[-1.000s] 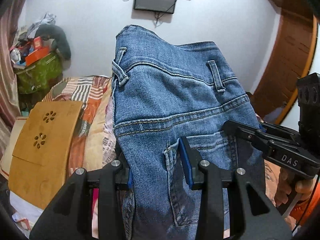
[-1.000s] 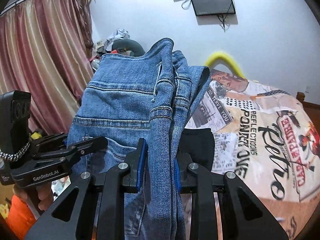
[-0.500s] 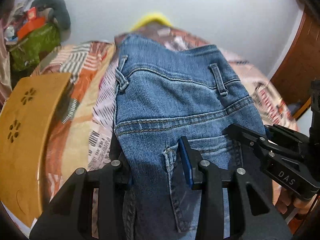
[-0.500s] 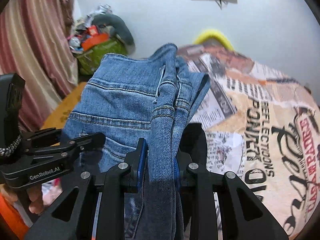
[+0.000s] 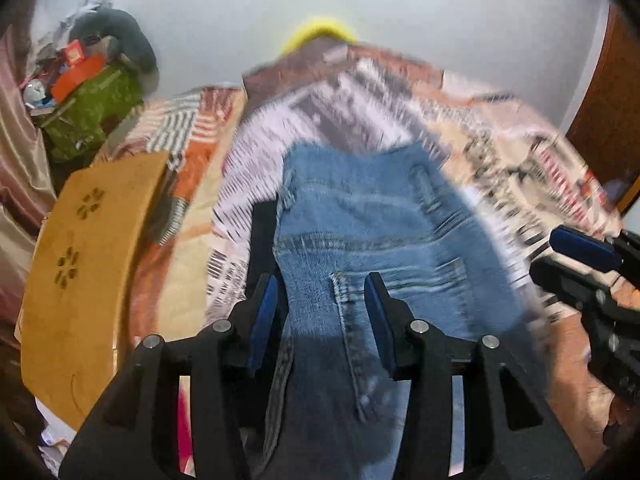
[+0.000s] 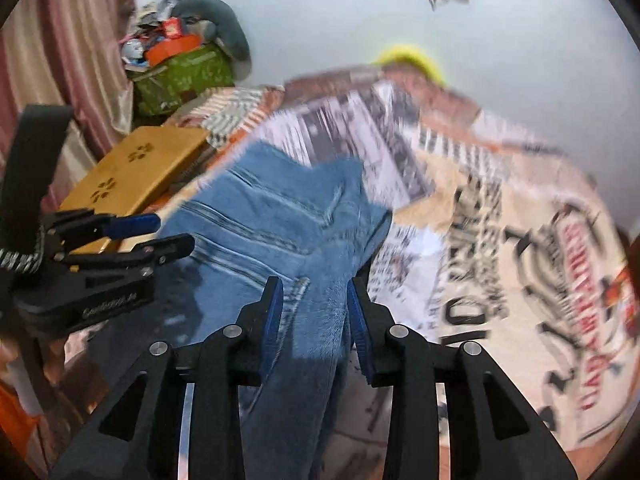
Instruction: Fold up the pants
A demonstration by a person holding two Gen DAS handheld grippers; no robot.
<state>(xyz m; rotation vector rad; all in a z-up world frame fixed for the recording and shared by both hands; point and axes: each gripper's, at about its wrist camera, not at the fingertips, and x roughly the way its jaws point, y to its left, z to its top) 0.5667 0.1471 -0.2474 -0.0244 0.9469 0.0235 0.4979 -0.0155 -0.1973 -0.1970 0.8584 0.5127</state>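
Fingers of the left gripper (image 5: 320, 304) are spreading, pads clear of the blue jeans (image 5: 384, 240) lying between them. The right gripper (image 6: 314, 304) fingers are spreading too, with a fold of denim between them. The jeans lie waistband-far on the bed (image 6: 500, 208), toward its left edge, near a wooden board (image 5: 80, 264).

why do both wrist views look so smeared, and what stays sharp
Left wrist view: motion blur streaks the printed bedspread and blue denim jeans; the black left gripper stays crisp. Right wrist view: same streaking on bedspread and jeans, black right gripper sharp; both frames show fisheye bending and dark corners.
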